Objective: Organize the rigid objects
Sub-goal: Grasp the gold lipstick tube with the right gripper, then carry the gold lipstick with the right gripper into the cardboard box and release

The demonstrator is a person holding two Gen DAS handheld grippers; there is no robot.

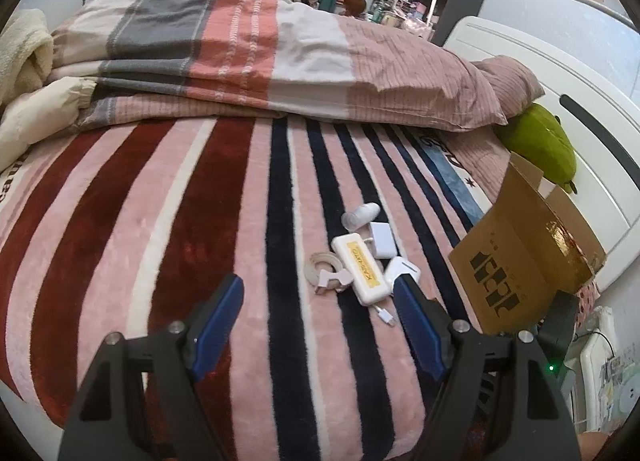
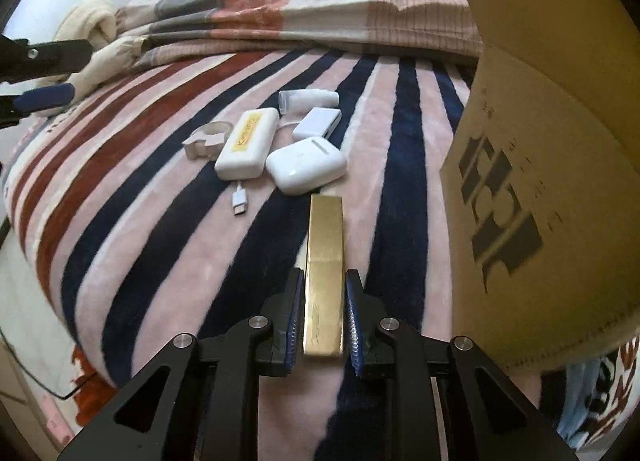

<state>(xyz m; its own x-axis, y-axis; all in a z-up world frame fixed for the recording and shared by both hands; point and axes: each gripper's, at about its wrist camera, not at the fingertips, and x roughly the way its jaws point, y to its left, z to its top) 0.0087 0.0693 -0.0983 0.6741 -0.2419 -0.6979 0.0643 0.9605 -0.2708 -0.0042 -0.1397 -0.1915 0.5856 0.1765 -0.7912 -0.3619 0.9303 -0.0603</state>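
Note:
My right gripper (image 2: 323, 281) is shut on a long gold bar-shaped case (image 2: 325, 245), held above the striped blanket just left of the cardboard box (image 2: 540, 189). Ahead lie a white earbud case (image 2: 306, 165), a white power bank with a yellow label (image 2: 248, 143) and its cable, a white charger (image 2: 317, 123), a small white bottle on its side (image 2: 308, 100) and a tape roll (image 2: 208, 137). My left gripper (image 1: 320, 293) is open and empty above the blanket, near the same pile: power bank (image 1: 362, 269), earbud case (image 1: 402, 271), tape roll (image 1: 324, 269).
The open cardboard box (image 1: 516, 257) stands at the bed's right side, by a white bed frame (image 1: 560, 73) and a green plush (image 1: 540, 141). Folded quilts (image 1: 248, 45) lie across the far bed. Shelves stand behind.

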